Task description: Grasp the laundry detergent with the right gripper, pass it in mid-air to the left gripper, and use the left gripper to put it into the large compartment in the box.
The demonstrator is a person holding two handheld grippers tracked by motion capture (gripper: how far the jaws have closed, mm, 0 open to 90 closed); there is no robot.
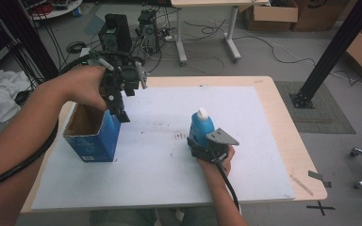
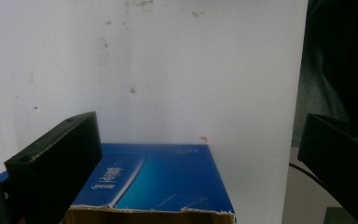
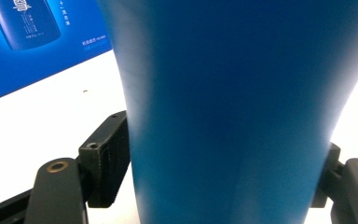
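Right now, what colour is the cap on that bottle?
White, on a blue bottle; the cap shows best in the high view.

Upright blue bottle (image 1: 201,126) right of open blue box (image 1: 92,133)

In the right gripper view the blue bottle (image 3: 228,112) runs off the top and bottom edges, so its cap and base are cut away; its surface is soft with blur; the print on the blue box (image 3: 37,42) behind is too small to read. In the left gripper view the box (image 2: 154,179) is cut by the bottom edge, its inside unseen; its lettering is illegible. In the high view the right hand-held gripper (image 1: 206,141) hides the bottle's lower half.
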